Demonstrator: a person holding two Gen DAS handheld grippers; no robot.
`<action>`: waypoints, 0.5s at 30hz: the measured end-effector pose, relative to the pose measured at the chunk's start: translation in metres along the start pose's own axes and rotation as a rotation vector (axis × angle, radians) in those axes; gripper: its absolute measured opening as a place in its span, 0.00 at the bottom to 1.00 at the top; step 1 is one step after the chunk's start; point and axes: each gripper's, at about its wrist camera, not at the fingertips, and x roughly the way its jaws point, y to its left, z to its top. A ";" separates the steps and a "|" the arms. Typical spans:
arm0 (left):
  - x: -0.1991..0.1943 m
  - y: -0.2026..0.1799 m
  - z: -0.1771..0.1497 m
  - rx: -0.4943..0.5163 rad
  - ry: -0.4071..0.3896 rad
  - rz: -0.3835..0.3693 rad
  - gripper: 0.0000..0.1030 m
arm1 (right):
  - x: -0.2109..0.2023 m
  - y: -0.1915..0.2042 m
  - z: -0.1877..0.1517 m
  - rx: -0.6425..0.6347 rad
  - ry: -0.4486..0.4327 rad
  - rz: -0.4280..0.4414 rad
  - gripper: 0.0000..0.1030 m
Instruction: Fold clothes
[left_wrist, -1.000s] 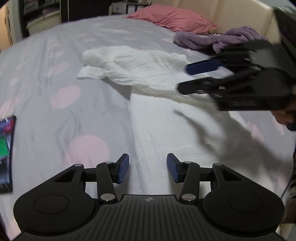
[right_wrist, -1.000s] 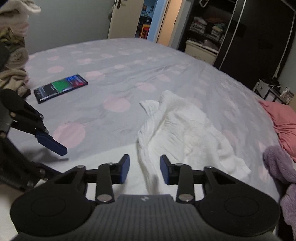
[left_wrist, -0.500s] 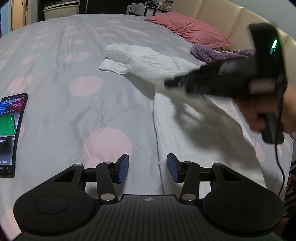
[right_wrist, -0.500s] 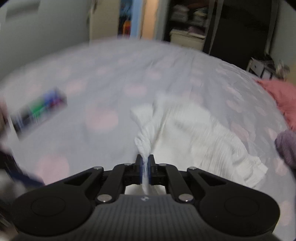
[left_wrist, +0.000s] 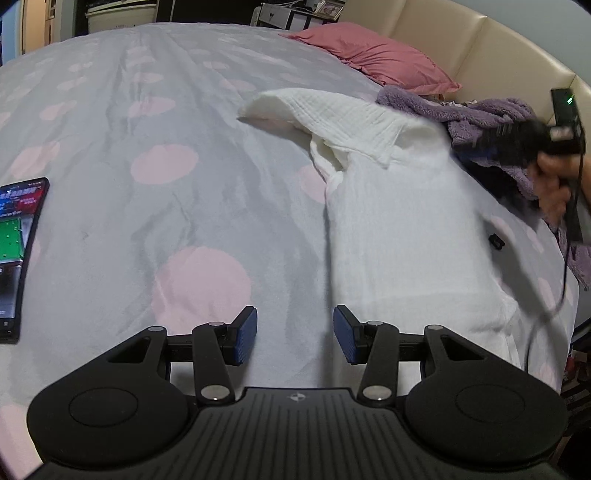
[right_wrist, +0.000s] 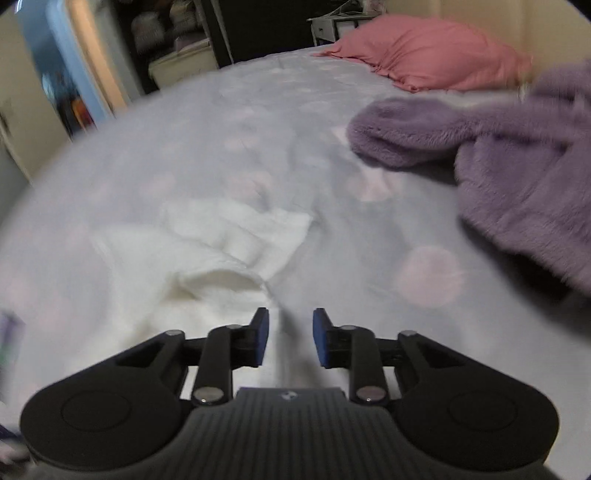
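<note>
A white crinkled garment (left_wrist: 399, 206) lies spread lengthwise on the grey bedsheet with pink dots (left_wrist: 147, 206), its far part folded over with a flap. My left gripper (left_wrist: 294, 336) is open and empty, just above the sheet at the garment's near left edge. My right gripper (right_wrist: 290, 341) is open and empty over the garment's edge (right_wrist: 207, 266); the view is blurred. In the left wrist view the right gripper (left_wrist: 517, 144) is a dark blur held in a hand at the garment's far right side.
A purple fluffy garment (right_wrist: 517, 166) lies bunched at the right, also visible in the left wrist view (left_wrist: 480, 114). A pink pillow (left_wrist: 373, 55) rests against the cream headboard (left_wrist: 480, 48). A phone (left_wrist: 14, 240) with a lit screen lies on the sheet at the left.
My right gripper shut on the garment's upper part, carried it over to the right, and has let go; it is open now. The garment lies flatter and folded over. My left gripper stayed open.
</note>
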 end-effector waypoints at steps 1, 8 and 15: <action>0.001 -0.002 0.000 0.004 0.001 0.003 0.42 | -0.003 0.007 -0.002 -0.049 -0.021 0.001 0.32; 0.012 -0.009 -0.003 0.008 0.017 0.001 0.42 | -0.003 0.055 0.004 -0.127 -0.034 0.228 0.37; 0.010 -0.012 -0.005 0.020 0.018 -0.019 0.42 | 0.040 0.075 -0.013 0.036 0.106 0.303 0.37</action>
